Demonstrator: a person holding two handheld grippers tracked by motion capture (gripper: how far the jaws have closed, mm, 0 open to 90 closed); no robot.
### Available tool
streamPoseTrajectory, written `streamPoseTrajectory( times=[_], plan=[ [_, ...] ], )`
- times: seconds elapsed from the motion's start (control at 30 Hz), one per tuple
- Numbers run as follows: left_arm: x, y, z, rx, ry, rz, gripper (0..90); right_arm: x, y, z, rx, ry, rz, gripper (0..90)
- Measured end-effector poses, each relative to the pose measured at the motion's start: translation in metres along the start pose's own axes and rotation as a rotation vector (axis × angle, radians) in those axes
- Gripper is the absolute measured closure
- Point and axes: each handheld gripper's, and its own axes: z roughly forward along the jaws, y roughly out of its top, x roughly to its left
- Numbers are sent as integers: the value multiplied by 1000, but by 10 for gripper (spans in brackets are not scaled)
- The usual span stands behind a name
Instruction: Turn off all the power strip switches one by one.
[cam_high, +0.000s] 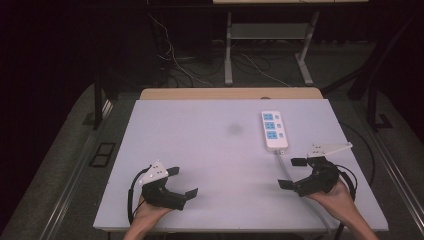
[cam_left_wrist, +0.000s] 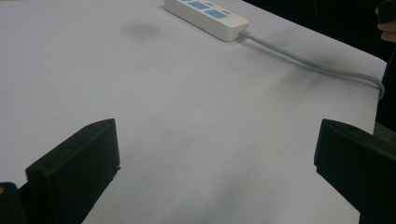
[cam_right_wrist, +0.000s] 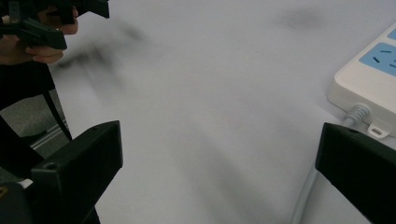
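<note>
Nothing appears begun. Well to the near left of the power strip (cam_high: 274, 130), the left gripper (cam_high: 183, 182) hovers over the bare table (cam_high: 200, 135) with its jaws wide apart and nothing between them. The strip itself lies flat, untouched, no plug in its blue sockets, its grey cable (cam_high: 286, 172) trailing toward the near edge. Just near-right of it, the right gripper (cam_high: 292, 173) also gapes empty. The white tabletop carries a faint dark smudge (cam_high: 234, 130) left of the strip; beyond lie a dim floor and desk legs.

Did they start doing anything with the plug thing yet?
Nothing looks done yet. The power strip lies untouched on the table, with nothing plugged in. The left gripper and right gripper both hover open and empty. Everything is left.
</note>
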Motion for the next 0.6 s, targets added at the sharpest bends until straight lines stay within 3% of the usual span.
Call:
streamPoseTrajectory(
  times=[0.6],
  plan=[
    [2,1,4,-1,4,-5,0,-13,26,-3,34,-3,-23,6]
  ],
)
